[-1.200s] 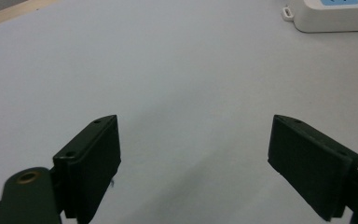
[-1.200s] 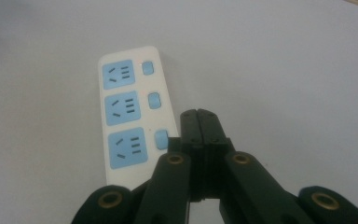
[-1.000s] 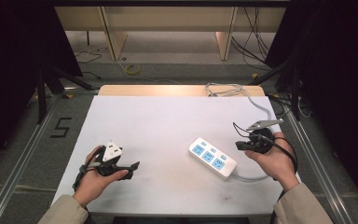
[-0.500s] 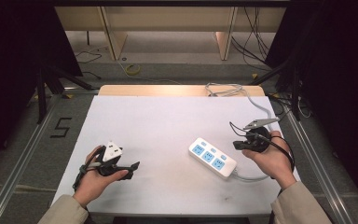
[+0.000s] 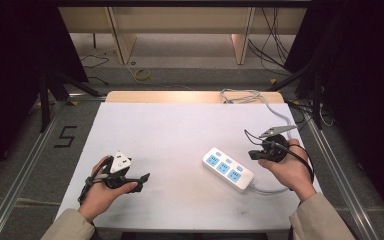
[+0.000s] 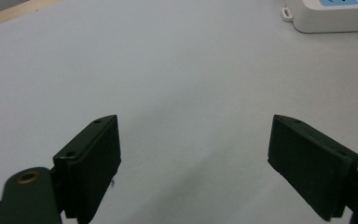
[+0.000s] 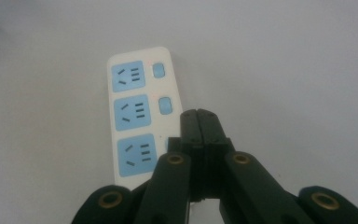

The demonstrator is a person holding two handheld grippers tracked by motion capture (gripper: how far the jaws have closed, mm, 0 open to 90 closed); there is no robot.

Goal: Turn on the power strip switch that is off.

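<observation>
A white power strip (image 5: 228,170) with three blue sockets lies right of the table's middle; it also appears as the strip (image 7: 133,116) and as a strip end (image 6: 335,14). My right gripper (image 5: 253,154) hovers just right of it, with the jaws pressed together and nothing between them (image 7: 199,116). My left gripper (image 5: 144,182) rests near the front left, pointing right toward the strip. Its jaws stand wide apart over bare table (image 6: 193,140). A white block with dark marks (image 5: 121,162) sits by the left hand; I cannot tell whether it belongs to the gripper.
The strip's white cable (image 5: 269,190) loops out near the right hand, and a coil of it (image 5: 240,95) lies at the table's back edge. The white table top (image 5: 180,130) is bare between the hands. Dark stands and floor cables surround the table.
The right hand and its gripper have edged slightly left toward the power strip. The left hand has stayed where it was.
</observation>
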